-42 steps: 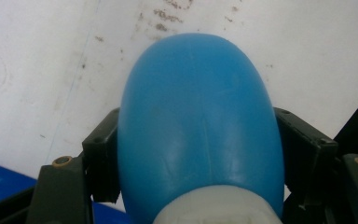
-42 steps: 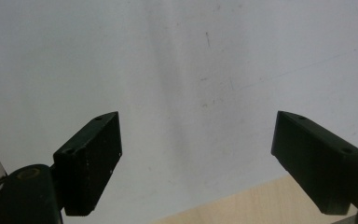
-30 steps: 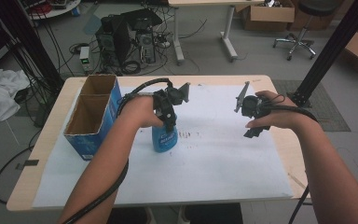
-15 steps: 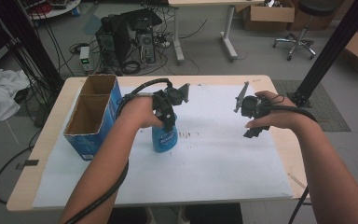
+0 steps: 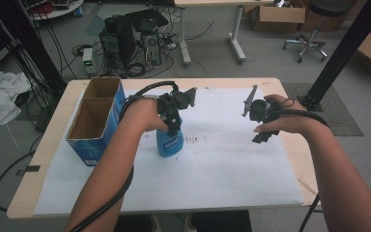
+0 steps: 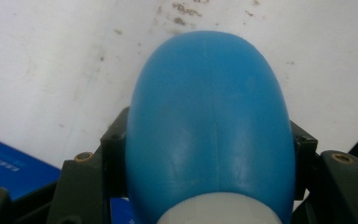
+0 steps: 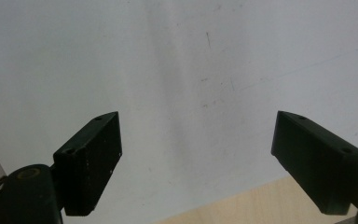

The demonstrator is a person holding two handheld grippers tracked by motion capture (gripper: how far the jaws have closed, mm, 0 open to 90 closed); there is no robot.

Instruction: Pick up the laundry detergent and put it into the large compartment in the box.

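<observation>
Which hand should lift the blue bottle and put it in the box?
Left. The left gripper is already shut on the blue bottle, right beside the cardboard box. The right gripper is open and holds nothing, over the white paper.

You are working in what looks like a lab or engineering workshop. You are sitting at a light wooden table [image 5: 48, 159] covered with a white paper sheet [image 5: 222, 169], on a grey floor. At 11 o'clock beyond the table, a black computer tower [image 5: 121, 46] is standing on the floor amid a tangle of cables [image 5: 140, 67] and a power unit [image 5: 88, 60]. At 12 o'clock the legs of another desk [image 5: 236, 34] are showing, with a cardboard box [image 5: 275, 14] behind them. At 1 o'clock a wheeled office chair [image 5: 314, 41] is waiting. Black metal frame beams [image 5: 345, 48] are rising at 2 o'clock, and white cloth [image 5: 0, 99] is lying at 9 o'clock.
</observation>
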